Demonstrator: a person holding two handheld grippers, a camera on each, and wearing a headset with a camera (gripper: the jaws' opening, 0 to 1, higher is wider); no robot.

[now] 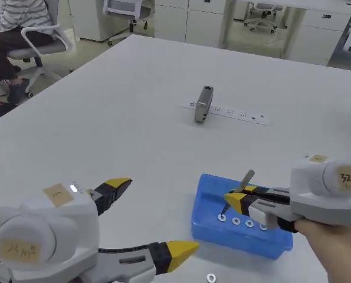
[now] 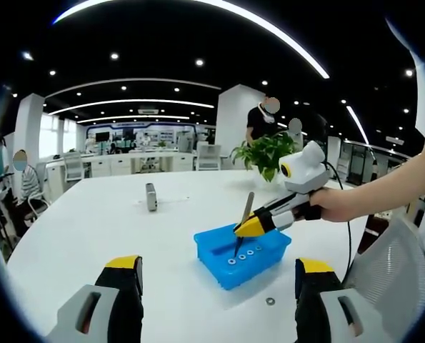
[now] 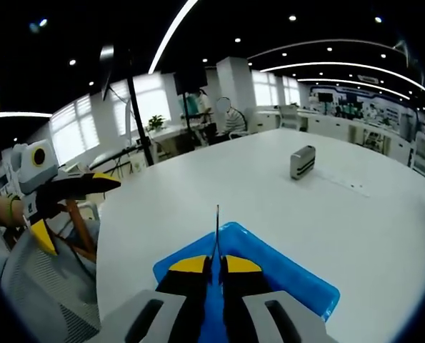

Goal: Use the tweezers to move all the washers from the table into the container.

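Note:
A blue container (image 1: 240,239) sits on the white table (image 1: 134,135), holding several washers (image 1: 236,221) in a row. My right gripper (image 1: 231,200) hovers over it, shut on metal tweezers (image 1: 246,178) whose tips point down at the leftmost washer. One loose washer (image 1: 210,277) lies on the table just in front of the container. My left gripper (image 1: 151,218) is open and empty, to the container's left. The left gripper view shows the container (image 2: 233,275), tweezers (image 2: 246,207), right gripper (image 2: 244,229) and loose washer (image 2: 270,301). The right gripper view shows the tweezers (image 3: 216,229) over the container (image 3: 305,275).
A grey metal block (image 1: 203,104) stands at the end of a white power strip (image 1: 237,113) mid-table. A person sits on an office chair (image 1: 36,50) at the far left beyond the table's edge. Desks and chairs fill the background.

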